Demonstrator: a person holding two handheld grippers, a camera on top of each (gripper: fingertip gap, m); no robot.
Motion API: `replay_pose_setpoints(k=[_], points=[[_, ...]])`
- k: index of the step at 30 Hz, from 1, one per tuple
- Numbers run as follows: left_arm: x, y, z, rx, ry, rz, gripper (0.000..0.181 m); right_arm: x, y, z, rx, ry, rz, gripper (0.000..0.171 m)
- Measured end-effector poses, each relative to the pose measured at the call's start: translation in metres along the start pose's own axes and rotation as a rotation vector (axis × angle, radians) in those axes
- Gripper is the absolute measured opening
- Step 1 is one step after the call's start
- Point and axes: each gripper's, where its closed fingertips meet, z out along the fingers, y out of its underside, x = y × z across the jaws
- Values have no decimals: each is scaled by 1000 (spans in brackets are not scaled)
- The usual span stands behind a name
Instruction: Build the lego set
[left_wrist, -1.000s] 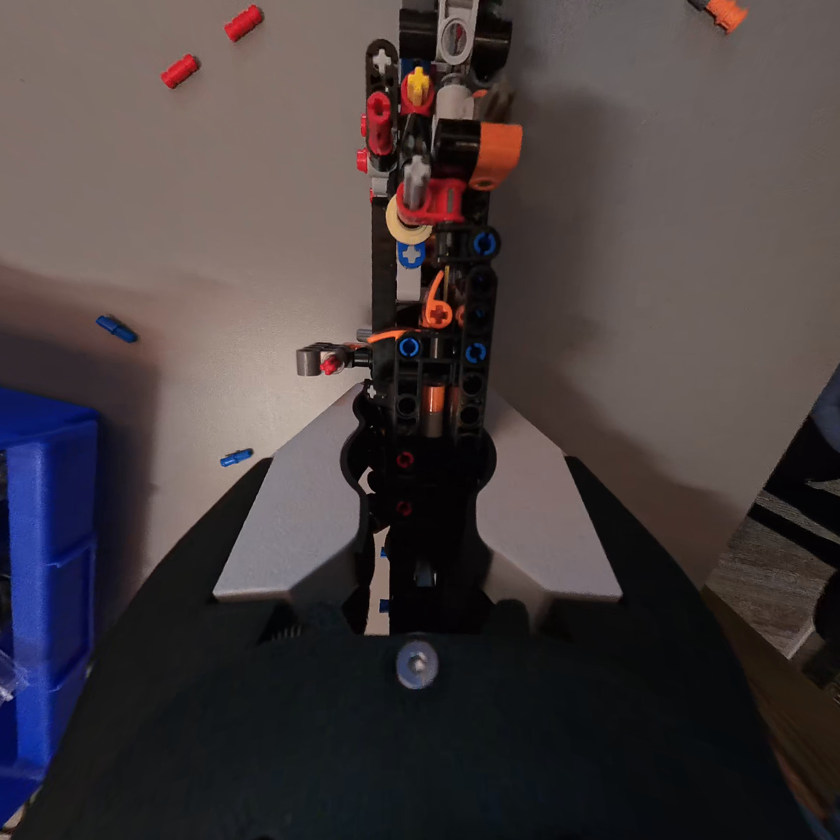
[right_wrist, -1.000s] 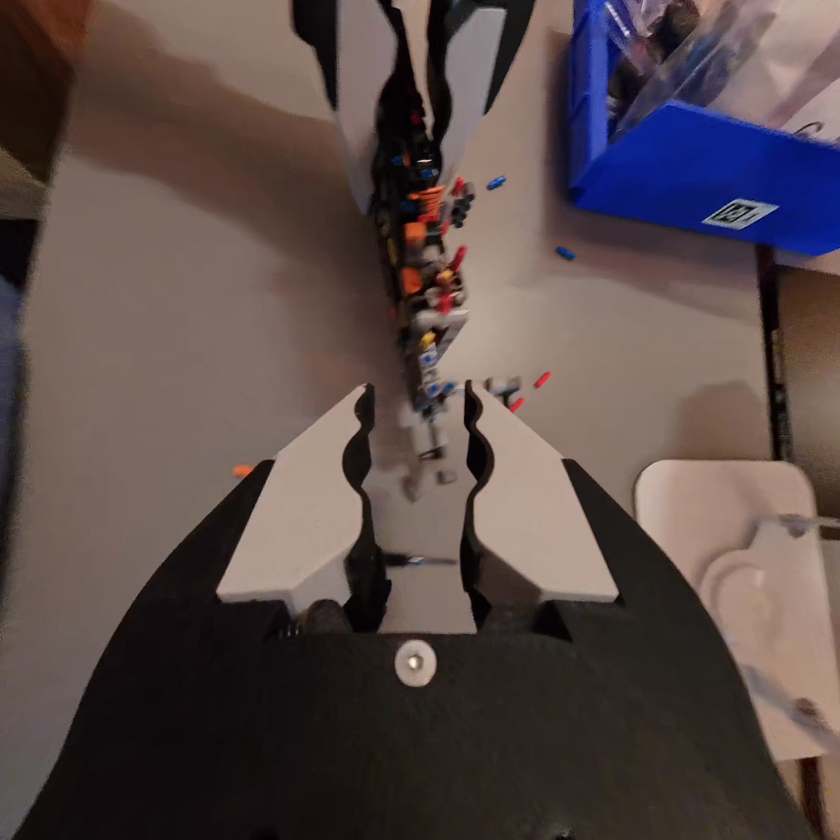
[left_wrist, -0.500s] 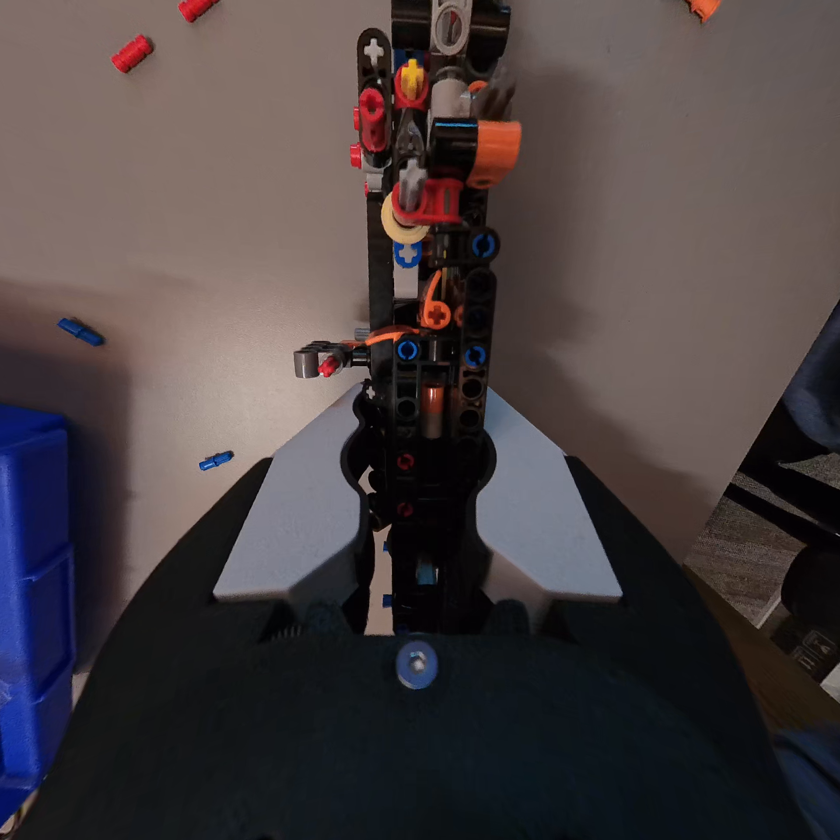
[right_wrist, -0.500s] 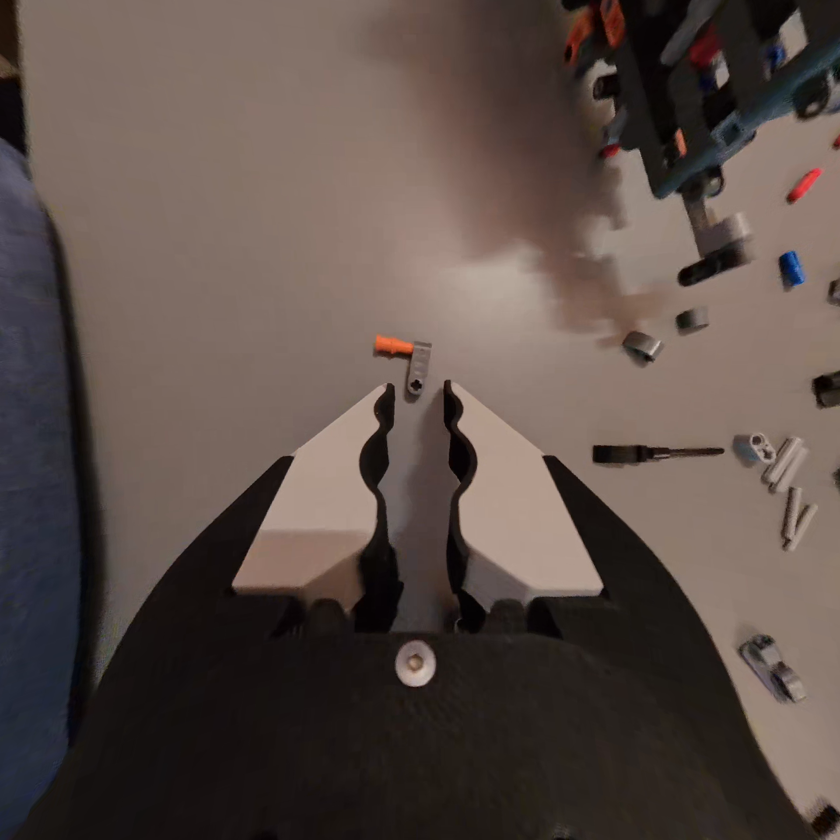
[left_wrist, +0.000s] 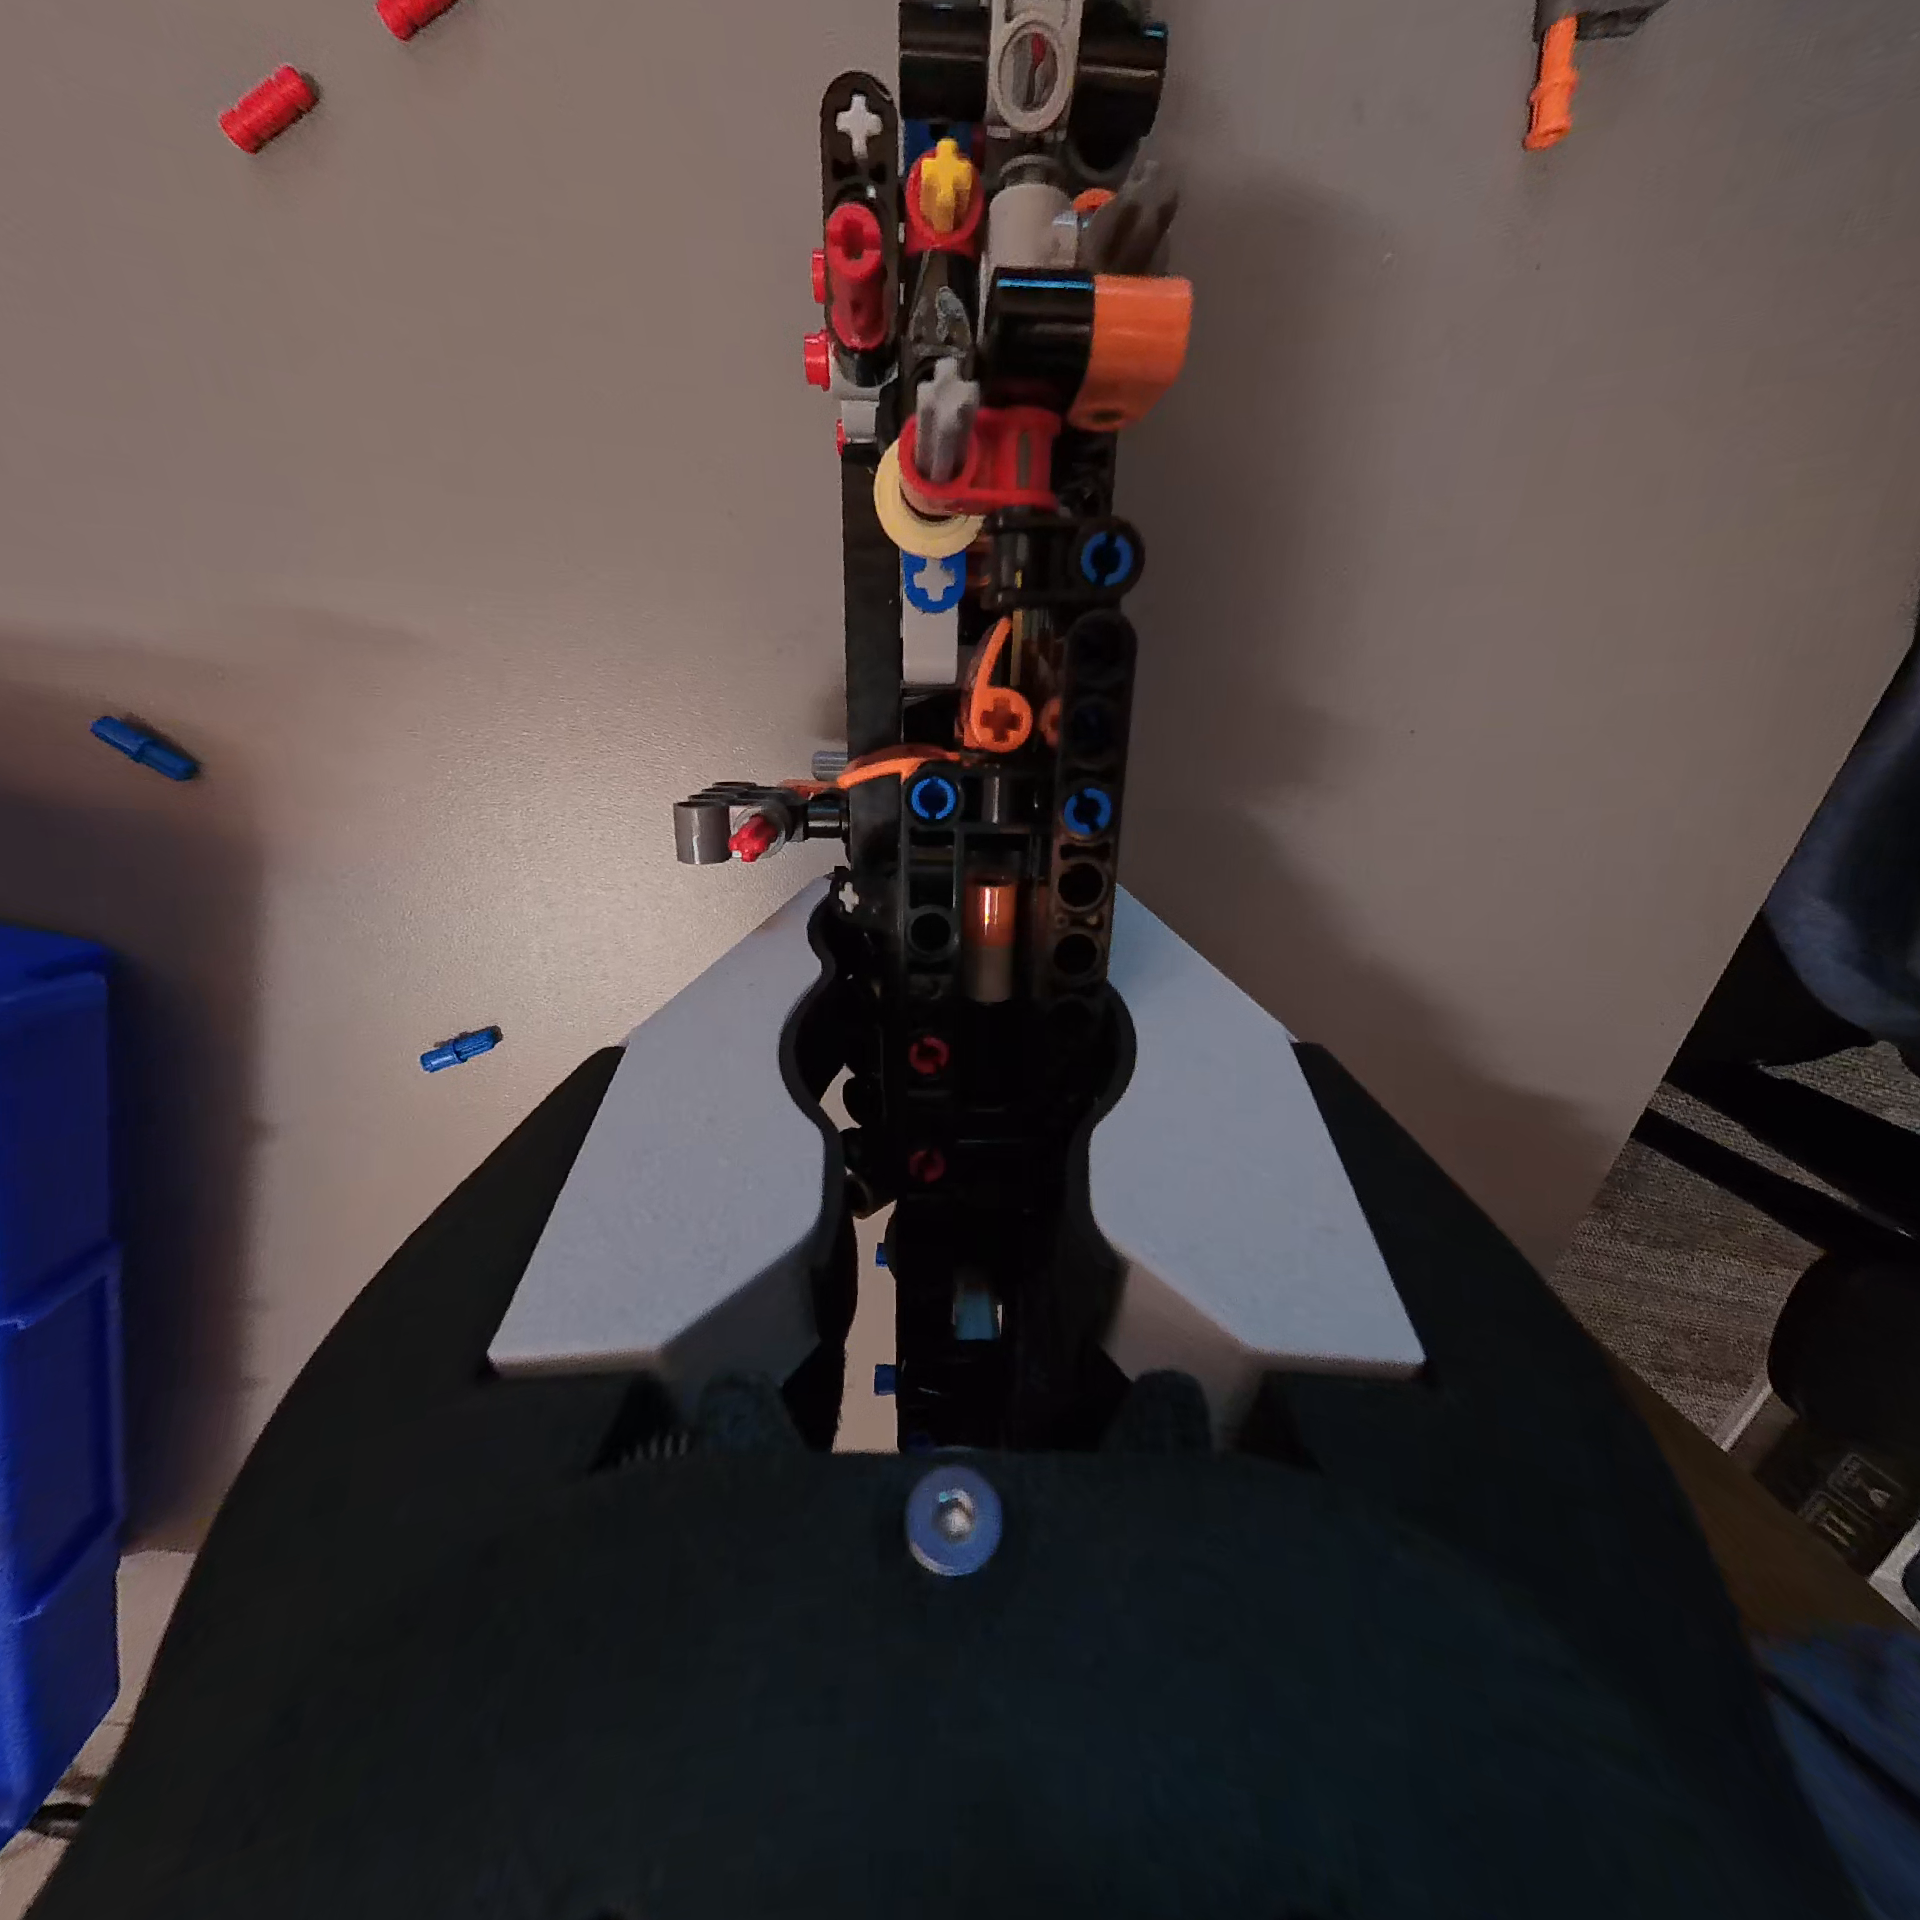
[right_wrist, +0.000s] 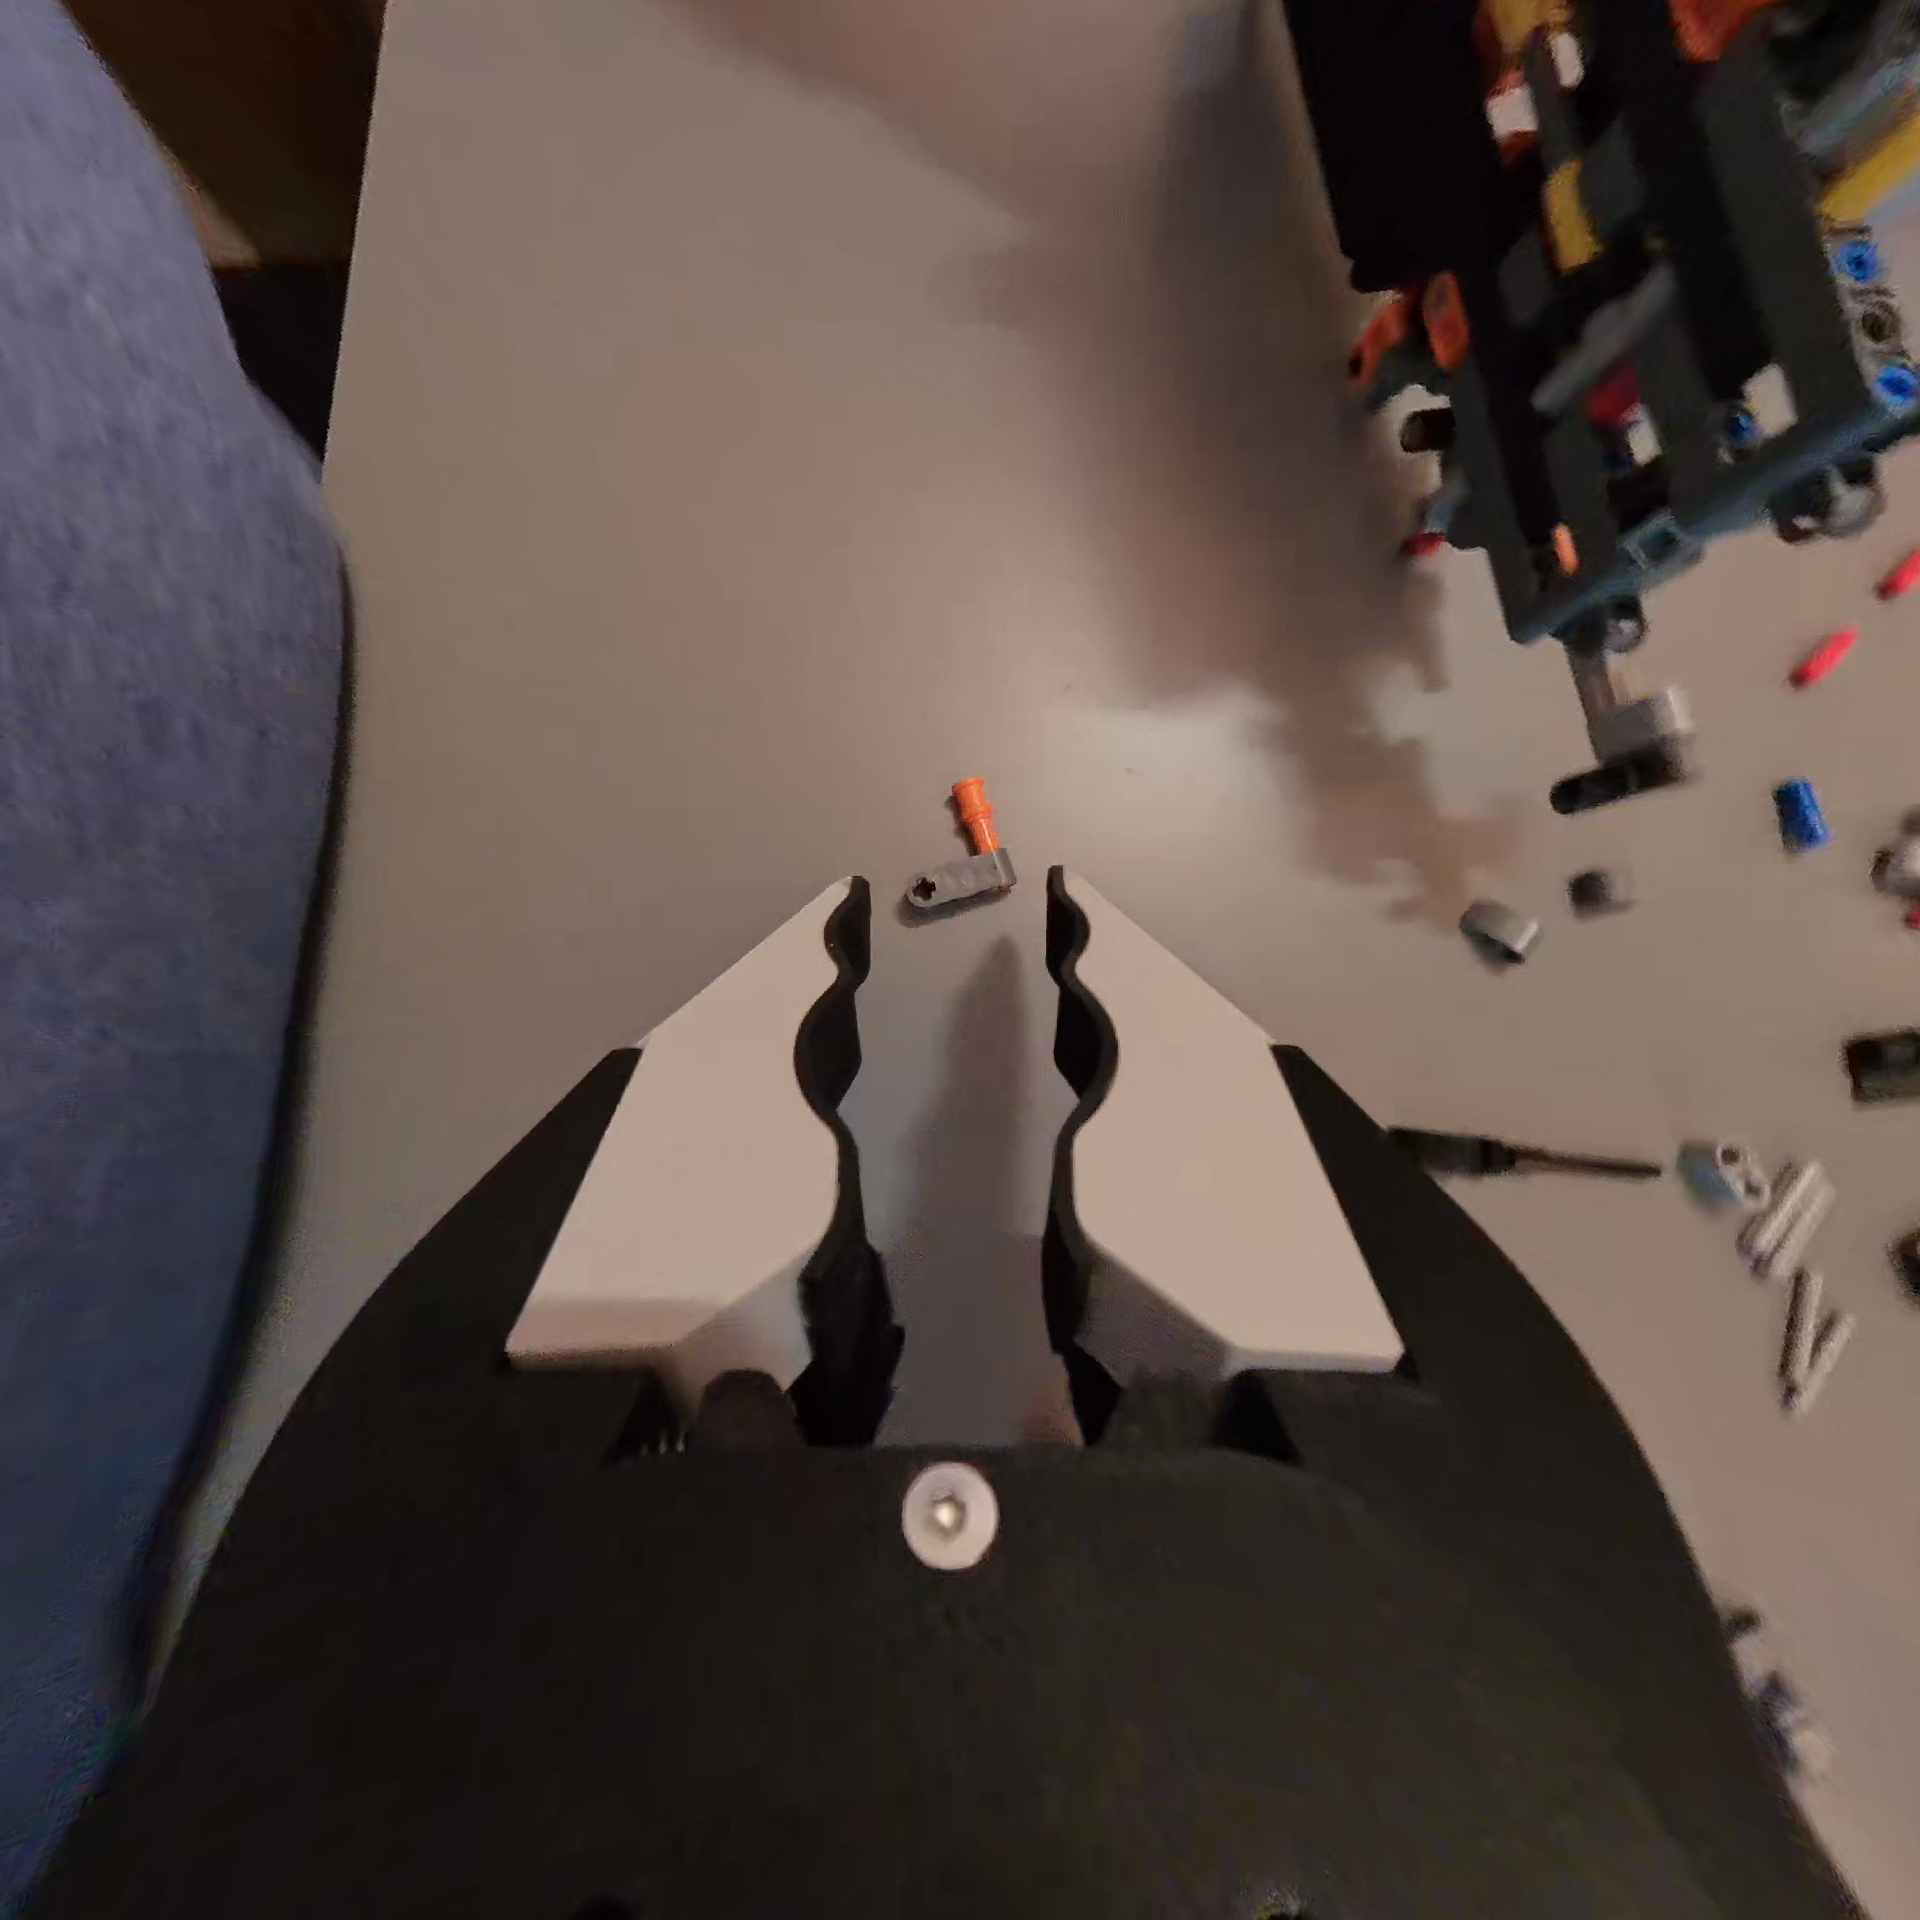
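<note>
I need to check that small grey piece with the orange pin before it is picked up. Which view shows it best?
The right wrist view: the grey piece lies just ahead of the open right claw. The left wrist view shows only a cropped part at its top edge.

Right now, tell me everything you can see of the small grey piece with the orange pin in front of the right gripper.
The small grey piece is a short, flat plastic link lying on the pale table. One end has a cross-shaped hole; at the other end an orange pin sticks out at a right angle, pointing away from the camera. It looks like a single joined part, resting flat and slightly tilted. It sits just beyond the tips of the right gripper, centred on the gap between the open jaws. Nothing else touches it.
</note>
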Motion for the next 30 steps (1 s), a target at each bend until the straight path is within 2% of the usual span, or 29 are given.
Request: replay_pose_setpoints(k=[2, 7, 13, 14, 17, 18, 23, 26, 30], points=[[0, 0, 0, 0, 0, 2, 38, 7, 3, 5, 2, -23, -60, 33], [0, 1, 0, -3, 4, 5, 38, -2, 4, 10, 54, -209, -130, 27], [-1, 0, 0, 4, 18, -1, 38, -1, 5, 17, 77, -225, -106, 16], [-1, 0, 0, 7, 19, -3, 38, -2, 5, 16, 85, -230, -94, 17], [-1, 0, 0, 7, 20, -6, 38, -3, 5, 15, 91, -225, -38, 40], [-1, 0, 0, 4, 19, -5, 38, -4, 4, 16, 89, -216, -34, 41], [-1, 0, 0, -3, 17, -2, 38, -5, 1, 20, 95, -143, -20, 33], [-1, 0, 0, -3, 17, -4, 38, -1, 1, 21, 102, -105, 5, 22], [0, 0, 0, -5, 10, -1, 38, -3, 0, 21, 94, -99, -15, 21]])
